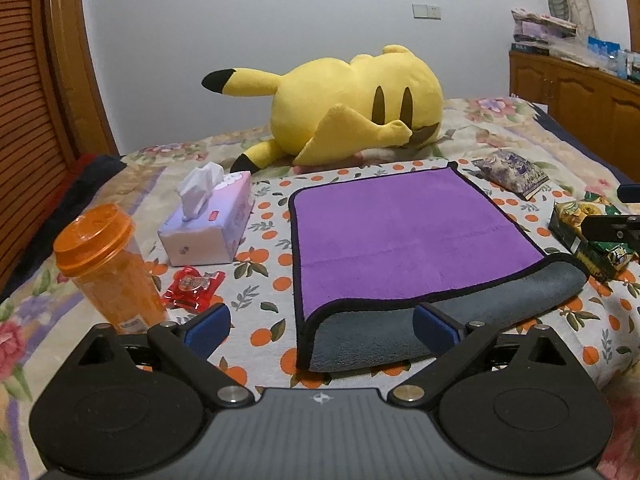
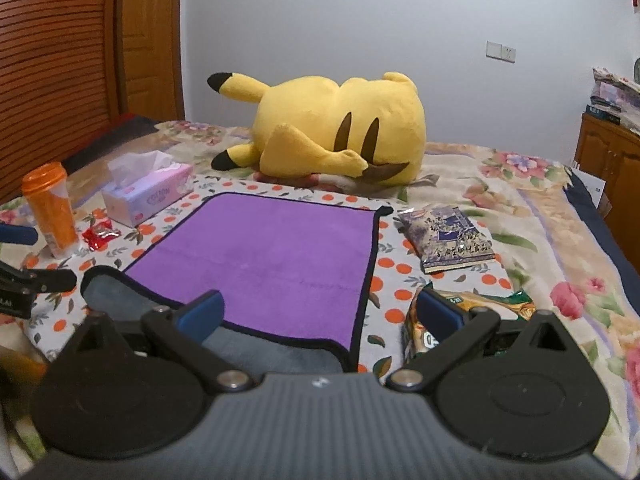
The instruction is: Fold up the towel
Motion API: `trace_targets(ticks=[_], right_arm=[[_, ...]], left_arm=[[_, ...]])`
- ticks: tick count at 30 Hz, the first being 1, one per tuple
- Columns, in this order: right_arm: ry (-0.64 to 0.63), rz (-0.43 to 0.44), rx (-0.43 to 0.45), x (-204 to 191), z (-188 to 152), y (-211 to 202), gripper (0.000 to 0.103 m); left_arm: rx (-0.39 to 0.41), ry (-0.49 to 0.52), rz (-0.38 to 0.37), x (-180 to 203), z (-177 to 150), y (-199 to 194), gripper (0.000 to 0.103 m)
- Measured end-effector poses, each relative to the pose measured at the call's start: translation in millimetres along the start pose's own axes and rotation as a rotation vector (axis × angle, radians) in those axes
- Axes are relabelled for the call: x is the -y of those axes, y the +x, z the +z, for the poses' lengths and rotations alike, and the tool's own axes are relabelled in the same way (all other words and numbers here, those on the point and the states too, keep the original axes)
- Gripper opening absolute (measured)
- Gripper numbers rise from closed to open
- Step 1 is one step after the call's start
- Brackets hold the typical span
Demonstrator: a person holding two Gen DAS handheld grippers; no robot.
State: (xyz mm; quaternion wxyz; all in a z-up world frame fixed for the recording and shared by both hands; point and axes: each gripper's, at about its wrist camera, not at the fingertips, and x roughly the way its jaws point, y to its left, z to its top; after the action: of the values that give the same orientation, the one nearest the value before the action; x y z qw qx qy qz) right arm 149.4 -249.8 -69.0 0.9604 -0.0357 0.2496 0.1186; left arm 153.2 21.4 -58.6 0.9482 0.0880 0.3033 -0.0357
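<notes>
Purple towel (image 1: 404,232) flat on bed, near edge curled; both grippers' jaws released

Right gripper (image 2: 320,314) jaws wide apart over purple towel (image 2: 264,256); grey underside folded up

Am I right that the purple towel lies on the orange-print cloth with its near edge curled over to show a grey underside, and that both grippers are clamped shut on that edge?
Not quite: the left gripper and right gripper are both open and hold nothing, as each wrist view shows. The rest stands: the purple towel lies on the orange-print cloth, near edge curled over, grey underside up.
</notes>
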Motion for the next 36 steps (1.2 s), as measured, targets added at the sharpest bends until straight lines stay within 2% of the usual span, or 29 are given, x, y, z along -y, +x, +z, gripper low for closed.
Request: trace_targets(ticks=[3, 6, 10, 13, 15, 17, 22, 27, 31, 36], right_arm=[[0.001, 0.013, -0.023, 3, 0, 8, 0.093], [-0.005, 0.013, -0.054, 3, -5, 16, 0.092], [-0.009, 0.025, -0.094, 4, -9, 24, 0.090], [-0.006, 0.040, -0.120, 5, -10, 29, 0.087], [-0.003, 0.051, -0.142, 6, -12, 33, 0.085], [0.002, 0.060, -0.163, 7, -14, 37, 0.081], [0.021, 0.080, -0.213, 10, -19, 47, 0.078], [0.047, 0.093, -0.253, 14, -25, 54, 0.076], [0.065, 0.102, -0.273, 18, -27, 58, 0.075], [0.081, 0.115, -0.291, 22, -29, 62, 0.065]], left_arm=[[-0.013, -0.002, -0.017, -3, 0, 7, 0.097], [-0.047, -0.017, -0.041, -7, -2, 19, 0.089], [-0.073, -0.025, -0.053, -11, -3, 31, 0.084], [-0.089, -0.021, -0.070, -11, -3, 39, 0.074], [-0.094, -0.016, -0.076, -12, -4, 43, 0.063], [-0.100, -0.016, -0.085, -13, -6, 48, 0.060], [-0.131, -0.031, -0.096, -18, -9, 60, 0.058], [-0.159, -0.052, -0.116, -22, -12, 65, 0.047], [-0.176, -0.049, -0.125, -20, -14, 66, 0.042], [-0.189, -0.053, -0.134, -20, -15, 68, 0.038]])
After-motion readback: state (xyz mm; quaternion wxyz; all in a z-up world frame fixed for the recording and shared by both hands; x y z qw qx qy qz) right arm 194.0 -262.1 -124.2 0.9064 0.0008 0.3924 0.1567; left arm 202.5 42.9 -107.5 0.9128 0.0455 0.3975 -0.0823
